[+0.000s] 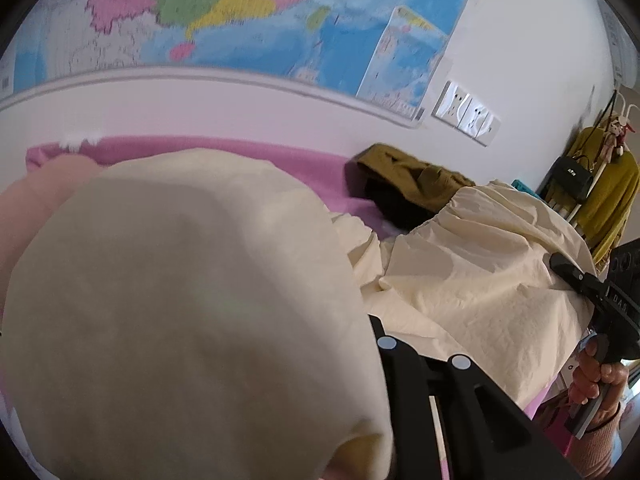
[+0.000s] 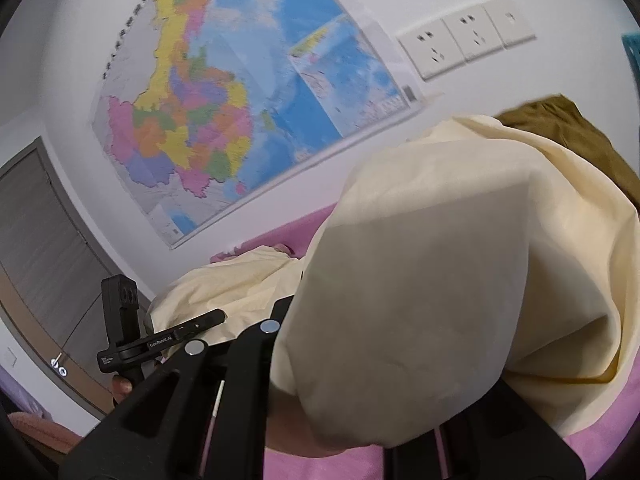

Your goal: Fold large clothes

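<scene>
A large cream garment [image 1: 180, 300] lies across the pink bed [image 1: 280, 156], lifted at both near corners. One fold of it balloons over my left gripper and hides the fingertips; only the black body [image 1: 440, 400] shows. The right wrist view shows the same: cream cloth [image 2: 420, 280] drapes over the right gripper's body [image 2: 180, 400]. From outside, the right gripper [image 1: 560, 264] pinches the cloth's right edge, held by a hand [image 1: 596, 376]. The left gripper [image 2: 216, 316] pinches the other edge. The cloth sags between them.
An olive-brown garment [image 1: 412, 176] lies crumpled on the bed by the wall, behind the cream one. A map [image 1: 240, 20] and sockets [image 1: 466, 114] are on the wall. A rack with a mustard top and black bag [image 1: 572, 176] stands right. A grey door [image 2: 40, 240] stands left.
</scene>
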Demonstrator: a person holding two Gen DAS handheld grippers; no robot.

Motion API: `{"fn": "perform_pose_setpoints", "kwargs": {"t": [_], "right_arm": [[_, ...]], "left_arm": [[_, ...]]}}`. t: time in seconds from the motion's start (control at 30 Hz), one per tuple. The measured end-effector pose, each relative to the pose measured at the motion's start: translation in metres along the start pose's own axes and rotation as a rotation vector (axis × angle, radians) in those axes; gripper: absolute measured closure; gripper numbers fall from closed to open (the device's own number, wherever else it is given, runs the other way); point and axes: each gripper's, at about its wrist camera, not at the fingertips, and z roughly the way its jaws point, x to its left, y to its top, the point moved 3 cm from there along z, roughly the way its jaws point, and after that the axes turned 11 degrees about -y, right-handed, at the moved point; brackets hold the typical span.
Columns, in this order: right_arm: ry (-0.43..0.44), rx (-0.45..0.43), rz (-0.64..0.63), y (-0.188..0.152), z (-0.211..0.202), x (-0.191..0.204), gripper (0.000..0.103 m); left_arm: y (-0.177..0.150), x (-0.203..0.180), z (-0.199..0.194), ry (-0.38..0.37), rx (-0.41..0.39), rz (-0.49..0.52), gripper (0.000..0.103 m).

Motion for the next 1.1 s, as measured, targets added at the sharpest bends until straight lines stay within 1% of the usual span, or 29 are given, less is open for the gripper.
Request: {"fn": "perform_pose_setpoints", "kwargs": {"t": [0.2,0.47,0.6,0.7,0.9,1.07,1.1], "right_arm": [[0.037,-0.041,-0.046,0.021,-0.001,0.025,0.091],[0.097,-0.085,-0.096,0.058,0.017,0.064,0.091],[0.13,-0.093,-0.122,0.075,0.033,0.085,0.091],[0.163,-0.094,-0.147,0.088,0.05,0.106,0.091],[0.226,-0.08,-0.148,0.106,0.087,0.139,0.091],[0.277,-0.058,-0.166,0.114,0.125,0.174,0.091],[0.292,-0.052,-0.166,0.115,0.135,0.182,0.091]], "left_arm": [[0.02,-0.003,-0.022,0.011,-0.062,0.042,0.086],[0.054,0.005,-0.052,0.079,-0.163,0.083,0.086],[0.071,0.015,-0.069,0.114,-0.196,0.068,0.086],[0.086,0.025,-0.084,0.165,-0.235,0.071,0.086],[0.114,0.053,-0.107,0.246,-0.272,0.056,0.086],[0.137,0.087,-0.13,0.332,-0.301,0.046,0.086],[0.143,0.096,-0.135,0.359,-0.305,0.045,0.086]]}}
